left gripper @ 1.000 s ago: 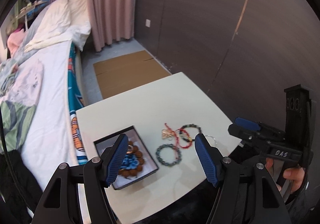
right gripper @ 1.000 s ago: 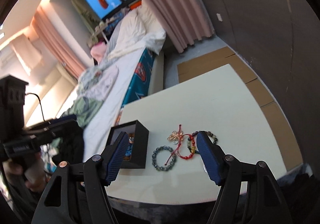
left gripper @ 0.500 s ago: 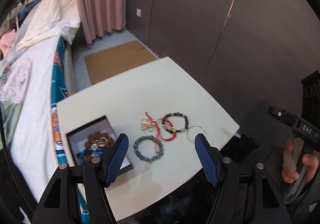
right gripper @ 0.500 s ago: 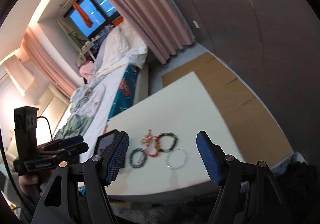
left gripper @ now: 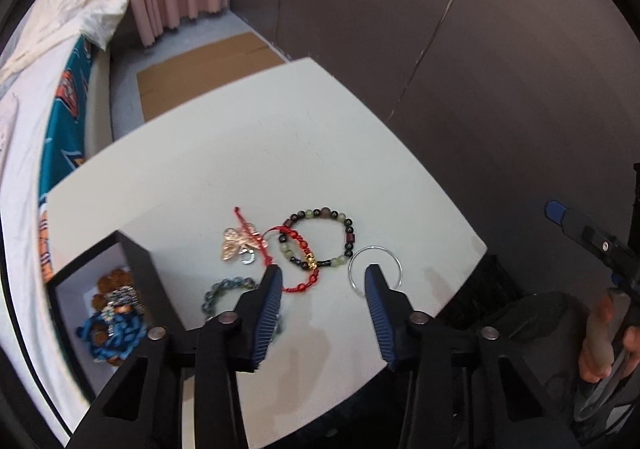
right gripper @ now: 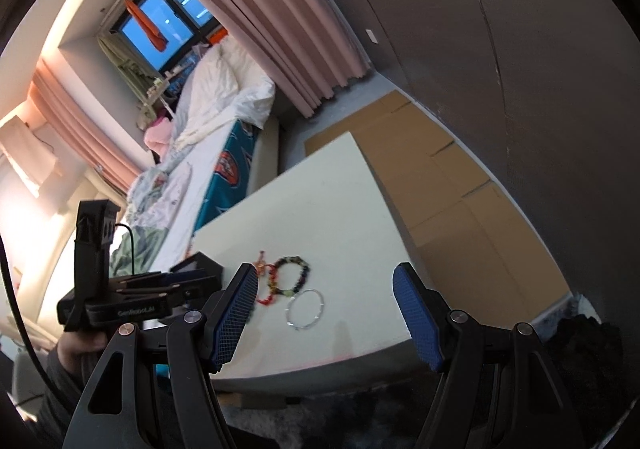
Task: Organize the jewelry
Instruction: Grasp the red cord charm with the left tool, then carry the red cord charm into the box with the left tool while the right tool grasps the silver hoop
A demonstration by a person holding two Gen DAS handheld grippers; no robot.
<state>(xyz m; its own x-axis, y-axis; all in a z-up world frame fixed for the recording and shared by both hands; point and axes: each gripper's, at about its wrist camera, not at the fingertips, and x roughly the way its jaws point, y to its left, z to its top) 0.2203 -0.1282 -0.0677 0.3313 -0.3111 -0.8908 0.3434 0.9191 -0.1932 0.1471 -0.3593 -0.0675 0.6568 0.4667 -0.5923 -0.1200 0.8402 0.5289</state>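
The left tongs [left gripper: 320, 281] have dropped toward the desk [left gripper: 248, 153] — spread and empty over the red cord bracelet [left gripper: 298, 253], right of the jewelry box [left gripper: 136, 269]; a pickup looks imminent. The right tongs [right gripper: 324, 285] hang spread, back from the desk.

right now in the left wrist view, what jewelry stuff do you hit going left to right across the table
black jewelry box → teal beaded bracelet → rose-gold butterfly charm → dark and green beaded bracelet → thin silver bangle
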